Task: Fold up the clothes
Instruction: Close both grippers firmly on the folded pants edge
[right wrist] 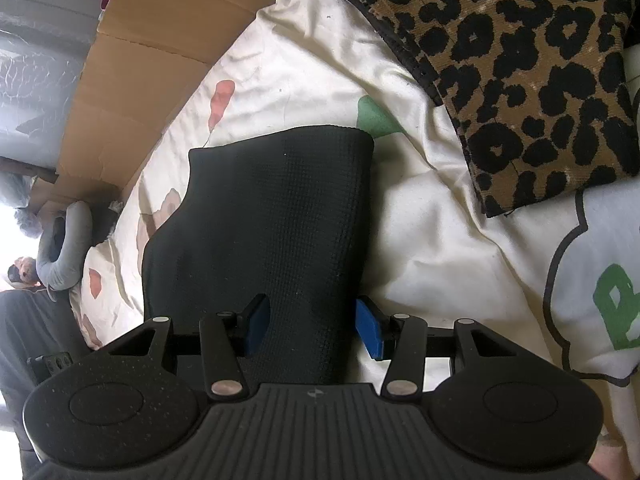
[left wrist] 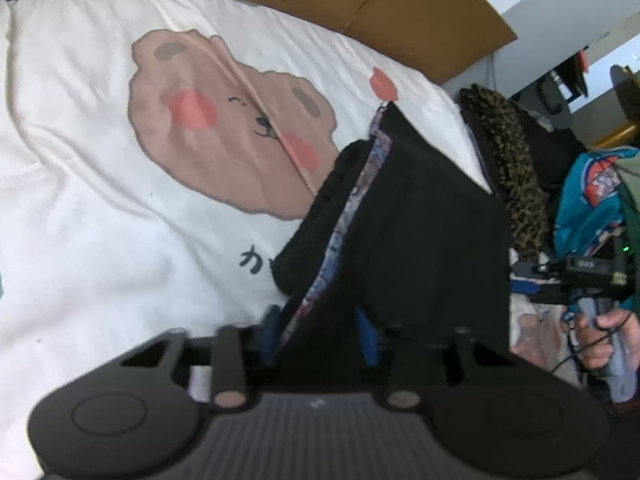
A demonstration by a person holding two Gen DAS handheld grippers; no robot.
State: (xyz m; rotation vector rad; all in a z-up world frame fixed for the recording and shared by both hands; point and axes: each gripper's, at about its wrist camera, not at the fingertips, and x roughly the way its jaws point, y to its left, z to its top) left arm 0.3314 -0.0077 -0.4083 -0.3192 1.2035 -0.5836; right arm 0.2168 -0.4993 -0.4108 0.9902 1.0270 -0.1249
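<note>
A black garment (left wrist: 408, 224) with a patterned blue-red lining (left wrist: 352, 216) hangs over the cream bear-print bedspread (left wrist: 100, 200). My left gripper (left wrist: 320, 328) has its blue pads on either side of the cloth and holds it up. In the right wrist view the same black textured garment (right wrist: 272, 216) runs between the blue pads (right wrist: 370, 330) of my right gripper (right wrist: 312, 330), which grips a bunched part of it above the bedspread (right wrist: 432, 248). The right gripper and the hand holding it also show in the left wrist view (left wrist: 592, 276).
A leopard-print garment (right wrist: 520, 72) lies on the bed at the far right, also in the left wrist view (left wrist: 516, 168). Flattened cardboard (right wrist: 160, 40) lines the far edge of the bed. A teal garment (left wrist: 592, 200) is at right. A grey neck pillow (right wrist: 64, 252) lies at left.
</note>
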